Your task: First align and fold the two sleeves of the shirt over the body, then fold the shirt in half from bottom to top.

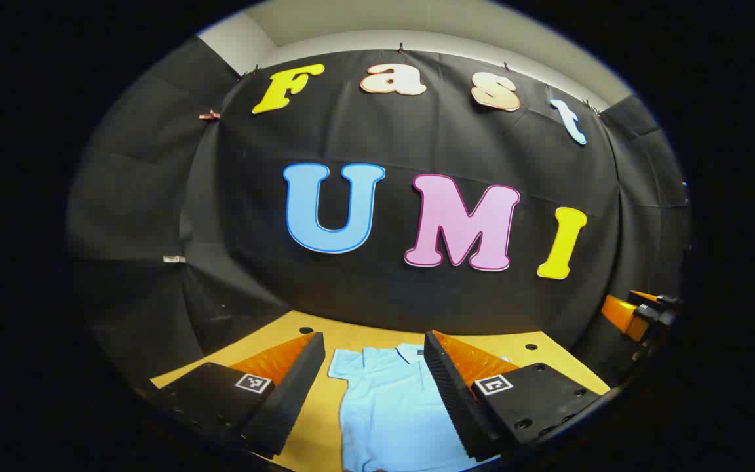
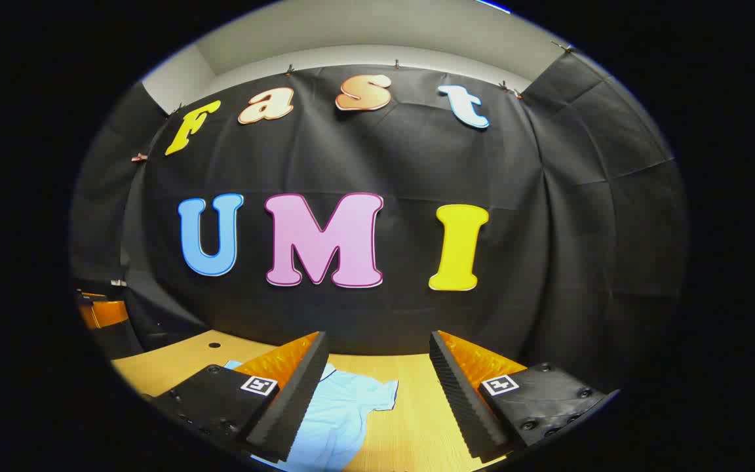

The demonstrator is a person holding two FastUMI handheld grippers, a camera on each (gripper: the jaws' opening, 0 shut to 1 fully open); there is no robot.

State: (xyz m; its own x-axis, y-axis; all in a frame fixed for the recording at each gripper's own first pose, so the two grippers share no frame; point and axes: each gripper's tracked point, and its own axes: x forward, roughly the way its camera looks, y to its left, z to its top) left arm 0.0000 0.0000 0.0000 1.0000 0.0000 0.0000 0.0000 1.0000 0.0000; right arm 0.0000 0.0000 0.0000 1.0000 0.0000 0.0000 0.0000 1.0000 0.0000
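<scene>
A light blue short-sleeved shirt (image 1: 387, 410) lies flat on the wooden table (image 1: 322, 423), collar toward the booth wall. My left gripper (image 1: 374, 341) hovers open above the shirt's upper body, its fingers standing either side of the collar area. In the right gripper view one sleeve and the shoulder of the shirt (image 2: 345, 410) spread below my right gripper (image 2: 377, 341), which is open and holds nothing. The sleeve tip lies between its fingers, partly hidden behind the left one. The right gripper (image 1: 636, 314) also appears at the right edge of the left gripper view.
The table (image 2: 417, 419) ends at the black cloth wall close behind the shirt. Small dark holes (image 1: 305, 330) mark the tabletop near the back edge. Bare wood lies to the right of the sleeve in the right gripper view.
</scene>
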